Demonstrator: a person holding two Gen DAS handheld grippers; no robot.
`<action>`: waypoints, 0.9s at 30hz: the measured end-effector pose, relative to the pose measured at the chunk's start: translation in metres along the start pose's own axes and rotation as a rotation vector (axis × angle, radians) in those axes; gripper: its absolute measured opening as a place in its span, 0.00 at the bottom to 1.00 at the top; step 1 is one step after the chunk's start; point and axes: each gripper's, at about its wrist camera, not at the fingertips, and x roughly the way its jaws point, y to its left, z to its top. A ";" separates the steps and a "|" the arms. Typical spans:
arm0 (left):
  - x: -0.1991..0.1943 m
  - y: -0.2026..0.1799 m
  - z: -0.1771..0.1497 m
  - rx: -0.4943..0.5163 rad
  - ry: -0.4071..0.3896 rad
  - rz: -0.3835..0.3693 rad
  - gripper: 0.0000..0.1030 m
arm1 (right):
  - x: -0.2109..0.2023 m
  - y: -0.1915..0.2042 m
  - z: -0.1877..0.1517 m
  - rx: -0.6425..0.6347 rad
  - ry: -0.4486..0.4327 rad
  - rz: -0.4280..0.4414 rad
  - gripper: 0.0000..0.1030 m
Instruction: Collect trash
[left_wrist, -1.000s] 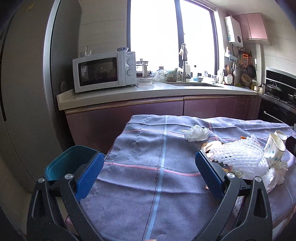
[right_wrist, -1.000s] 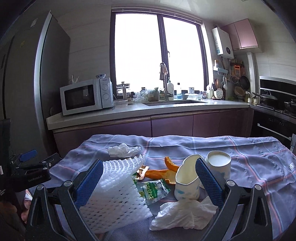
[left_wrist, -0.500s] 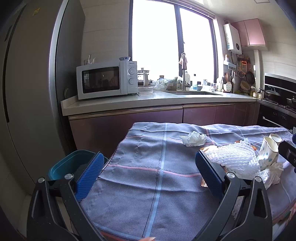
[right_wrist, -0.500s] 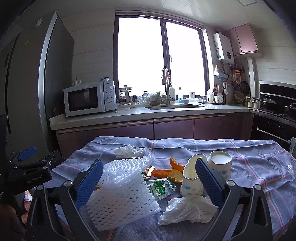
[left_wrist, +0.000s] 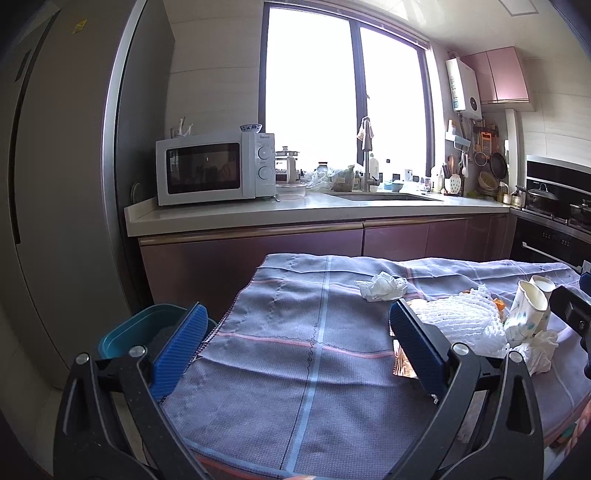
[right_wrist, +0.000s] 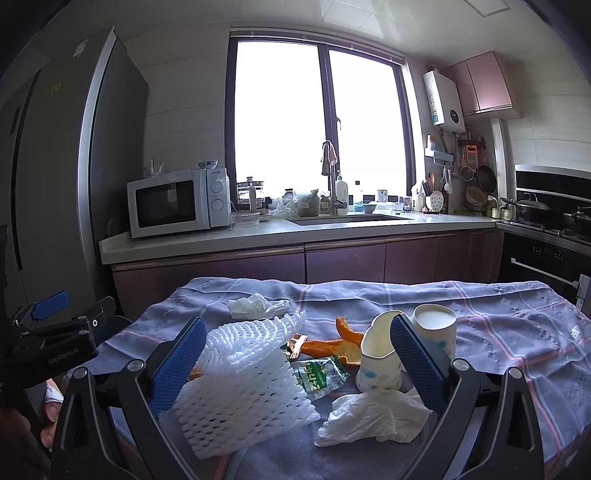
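Teal bin (left_wrist: 147, 326) apparently empty; paper cup (right_wrist: 434, 330) holds white.

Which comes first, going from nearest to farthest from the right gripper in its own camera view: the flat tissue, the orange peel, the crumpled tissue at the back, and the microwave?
From the right gripper:
1. Flat tissue, on the cloth just ahead, toward the right finger.
2. Orange peel, mid-table, centre.
3. Crumpled tissue, farther back, left of centre.
4. Microwave, on the counter beyond the table, left.
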 end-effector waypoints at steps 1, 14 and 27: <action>-0.001 0.000 0.000 0.000 -0.003 0.000 0.94 | -0.001 0.000 0.000 0.001 -0.001 -0.001 0.94; -0.005 -0.002 -0.001 0.004 -0.011 -0.003 0.95 | -0.003 0.001 -0.001 0.001 -0.005 -0.001 0.94; -0.004 0.000 -0.003 -0.003 -0.017 0.010 0.94 | -0.005 -0.001 -0.002 0.006 0.000 0.003 0.94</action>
